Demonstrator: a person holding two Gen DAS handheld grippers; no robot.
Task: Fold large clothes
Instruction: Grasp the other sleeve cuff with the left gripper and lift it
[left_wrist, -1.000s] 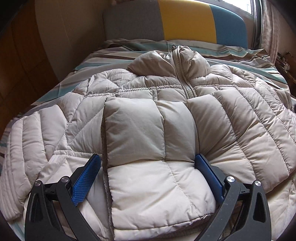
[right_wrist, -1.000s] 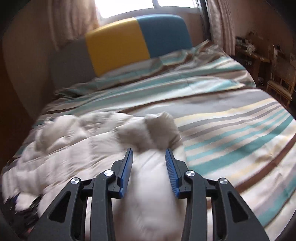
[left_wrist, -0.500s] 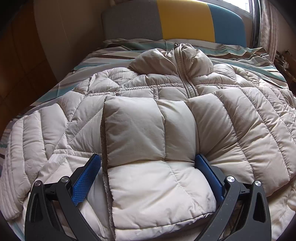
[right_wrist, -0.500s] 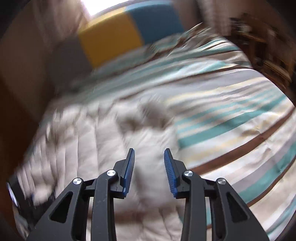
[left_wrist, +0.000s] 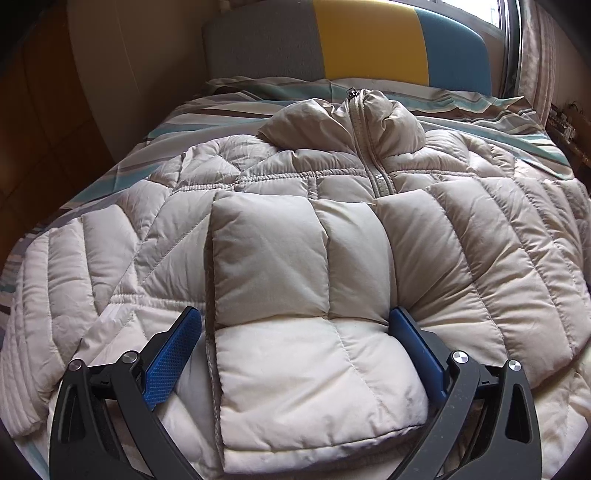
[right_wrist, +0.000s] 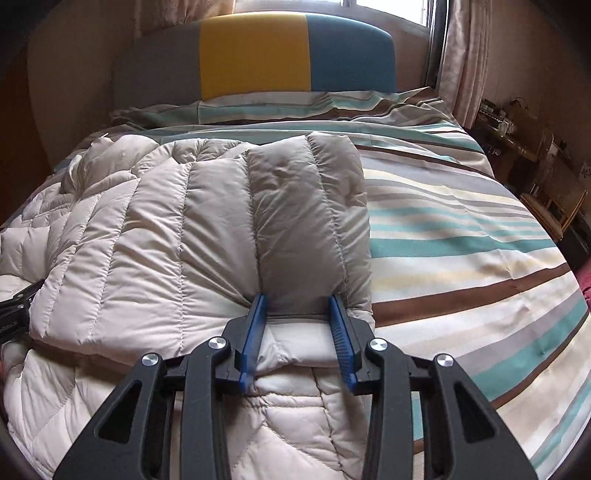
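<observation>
We see the jacket (left_wrist: 295, 229) filling mid-frame on the striped bed (right_wrist: 461, 229), our left gripper (left_wrist: 295, 325) spread wide around a folded sleeve (left_wrist: 280, 295), our right gripper (right_wrist: 299, 306) clamping another folded sleeve (right_wrist: 306, 221).

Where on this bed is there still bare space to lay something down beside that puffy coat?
The striped bedspread lies bare between the jacket and the bed's window-side edge. A narrower bare strip runs between the jacket's collar and the headboard. The middle is crowded: jacket, folded sleeves, and both grippers, left gripper, right gripper.
</observation>
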